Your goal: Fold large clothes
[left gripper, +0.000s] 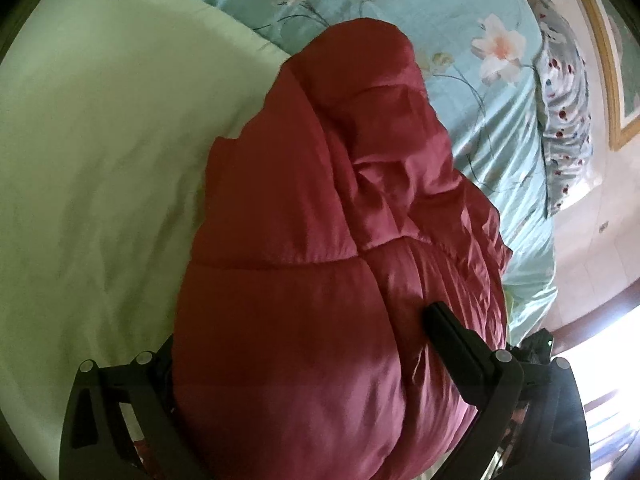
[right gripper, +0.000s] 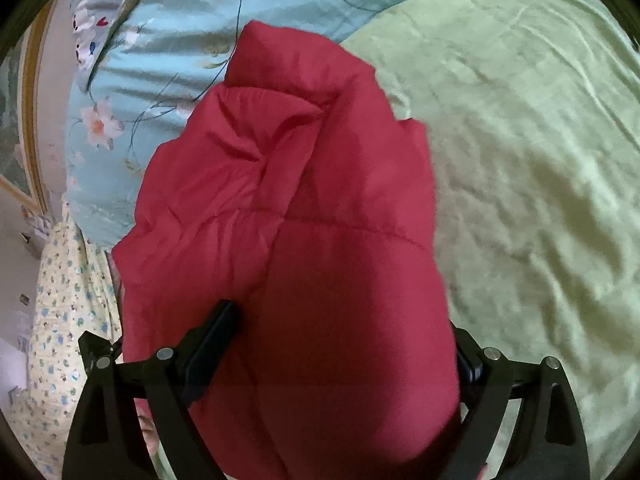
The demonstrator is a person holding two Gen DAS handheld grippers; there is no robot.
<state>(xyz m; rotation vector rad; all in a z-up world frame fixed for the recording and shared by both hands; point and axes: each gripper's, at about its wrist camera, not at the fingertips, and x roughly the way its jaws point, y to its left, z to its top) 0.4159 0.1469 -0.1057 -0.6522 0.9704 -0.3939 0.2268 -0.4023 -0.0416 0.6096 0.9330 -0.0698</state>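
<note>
Left wrist view: the red padded jacket (left gripper: 332, 248) is seen pinched between the fingers of the left gripper (left gripper: 304, 344), its long axis stretched away toward the far floral sheet (left gripper: 460, 40).

One red puffer jacket (left gripper: 320, 260), two grippers on it (left (left gripper: 304, 344), right (right gripper: 344, 344)), one green blanket (left gripper: 100, 160), one floral sheet (left gripper: 460, 20), one patterned pillow (left gripper: 568, 100).

I see my right gripper (right gripper: 340, 344) clamped on a thick fold of the red puffer jacket (right gripper: 296, 216), which bulges between the jaws. It hangs over the pale green blanket (right gripper: 520, 160) beside the floral sheet (right gripper: 168, 40).
</note>
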